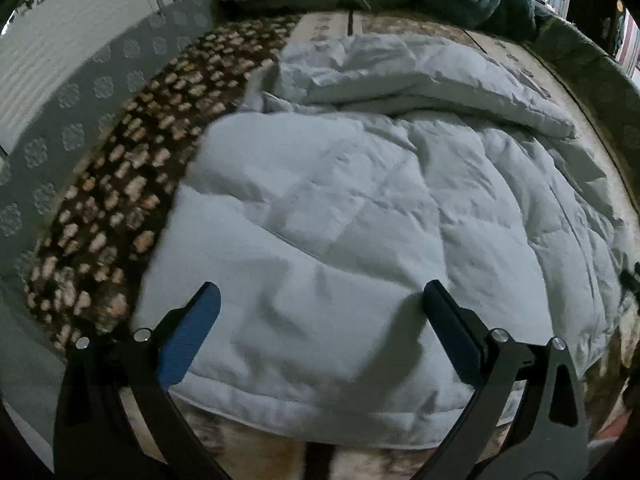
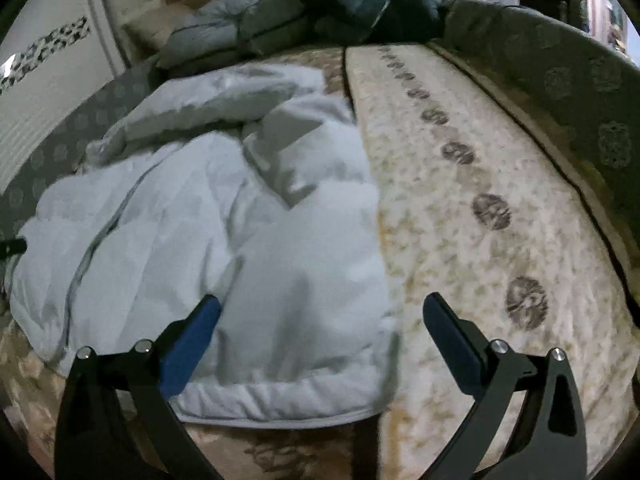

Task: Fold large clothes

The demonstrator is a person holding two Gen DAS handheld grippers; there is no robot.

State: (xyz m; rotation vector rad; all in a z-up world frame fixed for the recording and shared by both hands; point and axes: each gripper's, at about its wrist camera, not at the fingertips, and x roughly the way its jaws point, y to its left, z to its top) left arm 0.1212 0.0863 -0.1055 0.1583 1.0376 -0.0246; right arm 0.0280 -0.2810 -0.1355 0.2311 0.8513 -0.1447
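Hovering, left gripper: the left gripper (image 1: 320,300) hangs just above the near hem of the white quilted coat (image 1: 360,208), its two blue-padded fingers (image 1: 190,340) spread wide with nothing between them.
Right gripper: the right gripper (image 2: 322,312) is likewise spread wide and holds nothing; its left finger sits over the garment's near right corner, its right finger over bare bed cover.
Task garment: the white quilted coat (image 2: 224,240) lies rumpled on the bed, hem toward the cameras, a dark line that may be a zip or seam running up its left part in the right wrist view.
Upper part: farther back the padding is bunched and folded over itself; whether that is a sleeve or hood I cannot tell.
Left of coat: a brown blanket with pale blotches (image 1: 132,184) lies beside the garment, touching its left edge.
Right of coat: a cream patterned bed cover (image 2: 472,216) with a row of dark round motifs stretches away, bare.
Borders: a grey band with flower medallions (image 1: 80,120) runs along the left, and a similar one (image 2: 568,92) along the right.
Far end: a pile of grey padded bedding (image 2: 236,36) and a dark garment (image 2: 368,4) sit at the head of the bed.
Beyond left: a white ribbed panel (image 1: 68,48) stands behind the grey band.
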